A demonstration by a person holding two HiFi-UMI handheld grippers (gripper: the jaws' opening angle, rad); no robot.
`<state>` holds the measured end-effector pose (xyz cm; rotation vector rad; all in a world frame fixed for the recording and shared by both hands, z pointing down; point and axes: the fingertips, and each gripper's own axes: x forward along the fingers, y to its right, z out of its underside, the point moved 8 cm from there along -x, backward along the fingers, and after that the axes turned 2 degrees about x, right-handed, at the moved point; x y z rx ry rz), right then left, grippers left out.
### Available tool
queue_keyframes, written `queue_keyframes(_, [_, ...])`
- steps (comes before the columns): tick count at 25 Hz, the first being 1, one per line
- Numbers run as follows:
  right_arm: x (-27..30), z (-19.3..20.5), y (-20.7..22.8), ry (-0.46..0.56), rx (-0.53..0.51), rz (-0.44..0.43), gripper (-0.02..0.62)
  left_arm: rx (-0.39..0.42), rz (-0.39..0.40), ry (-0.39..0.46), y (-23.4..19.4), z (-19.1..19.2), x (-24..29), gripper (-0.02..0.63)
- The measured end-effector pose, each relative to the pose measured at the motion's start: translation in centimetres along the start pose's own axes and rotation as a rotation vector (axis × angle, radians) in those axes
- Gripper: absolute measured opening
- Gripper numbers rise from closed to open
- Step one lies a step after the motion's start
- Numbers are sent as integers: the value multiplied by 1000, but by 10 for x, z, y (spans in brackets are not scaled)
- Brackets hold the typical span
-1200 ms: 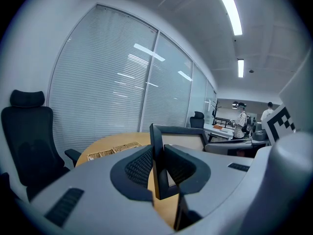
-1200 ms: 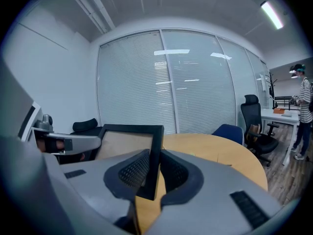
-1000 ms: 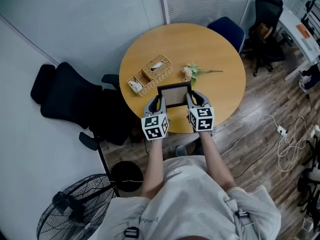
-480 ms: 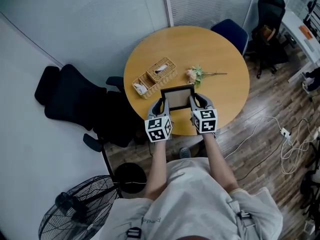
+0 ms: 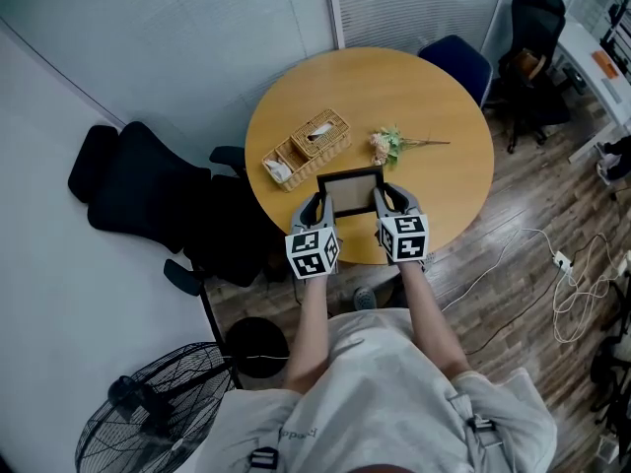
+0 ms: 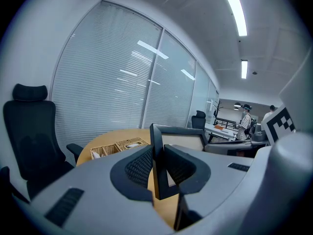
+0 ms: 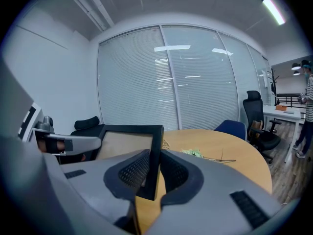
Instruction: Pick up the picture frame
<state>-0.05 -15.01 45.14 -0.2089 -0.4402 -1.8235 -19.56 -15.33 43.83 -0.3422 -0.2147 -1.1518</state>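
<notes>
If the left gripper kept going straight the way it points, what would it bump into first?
The left gripper is clamped on the picture frame. Straight beyond it, the wicker basket probably comes first, though depth is unclear.

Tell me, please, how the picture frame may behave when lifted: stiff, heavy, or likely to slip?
Probably stiff: the picture frame shows straight black edges with the left gripper and the right gripper shut on its two sides. Likely light, since its rails look thin. It could slip or tilt: each gripper holds only a narrow, smooth edge near a lower corner.
</notes>
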Motion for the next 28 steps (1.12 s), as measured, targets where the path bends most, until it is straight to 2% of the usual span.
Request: queue_keyframes(28, [6, -5, -11, 9, -14, -35, 75, -9, -22, 12, -11, -2, -7, 89])
